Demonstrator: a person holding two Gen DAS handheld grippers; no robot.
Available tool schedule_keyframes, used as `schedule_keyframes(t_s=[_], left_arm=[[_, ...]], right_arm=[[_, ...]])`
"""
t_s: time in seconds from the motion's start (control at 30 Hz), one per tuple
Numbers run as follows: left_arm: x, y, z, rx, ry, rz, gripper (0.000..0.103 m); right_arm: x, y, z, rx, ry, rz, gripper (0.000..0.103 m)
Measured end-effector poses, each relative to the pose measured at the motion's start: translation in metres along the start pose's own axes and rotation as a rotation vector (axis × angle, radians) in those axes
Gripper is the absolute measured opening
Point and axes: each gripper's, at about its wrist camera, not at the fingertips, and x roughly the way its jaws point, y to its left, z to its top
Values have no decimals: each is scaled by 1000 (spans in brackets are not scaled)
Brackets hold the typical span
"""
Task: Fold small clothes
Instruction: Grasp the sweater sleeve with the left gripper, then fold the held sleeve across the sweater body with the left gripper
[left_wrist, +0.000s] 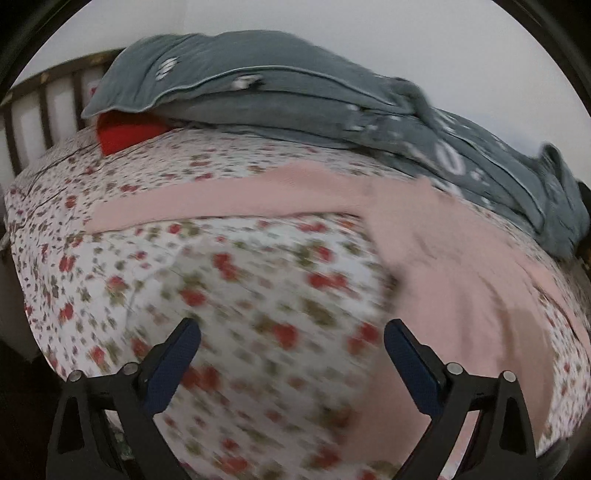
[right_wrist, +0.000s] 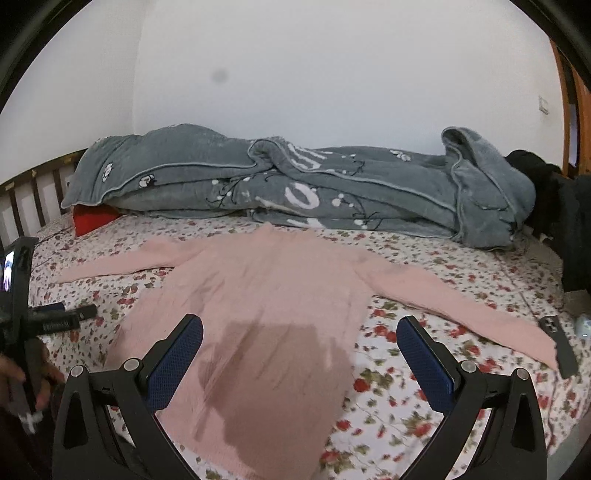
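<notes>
A pink long-sleeved sweater (right_wrist: 258, 295) lies flat on the floral bedsheet (right_wrist: 424, 398), sleeves spread to both sides. My right gripper (right_wrist: 299, 332) is open and empty, above the sweater's lower body. My left gripper (left_wrist: 291, 332) is open and empty over the sheet, left of the sweater's body (left_wrist: 461, 295) and below its left sleeve. The left gripper also shows in the right wrist view (right_wrist: 74, 314) at the left edge, near the sweater's lower left side. The left wrist view is blurred by motion.
A bunched grey blanket (right_wrist: 295, 184) lies along the far side of the bed against the wall. A red cushion (right_wrist: 92, 218) sits under its left end. A dark phone (right_wrist: 557, 343) lies by the right sleeve tip. Dark clothing (right_wrist: 554, 199) sits far right.
</notes>
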Motion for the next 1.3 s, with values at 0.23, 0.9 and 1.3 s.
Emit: schedule_keyframes(t_s=[0.23, 0.9, 1.3], left_arm=[[47, 86, 40, -150, 6, 82, 85], [116, 206, 78, -544, -77, 189, 8], [62, 79, 149, -250, -240, 224, 6]], right_arm=[[43, -10, 4, 59, 40, 48, 103], [146, -16, 22, 26, 102, 184, 102], [155, -85, 37, 106, 27, 166, 102]])
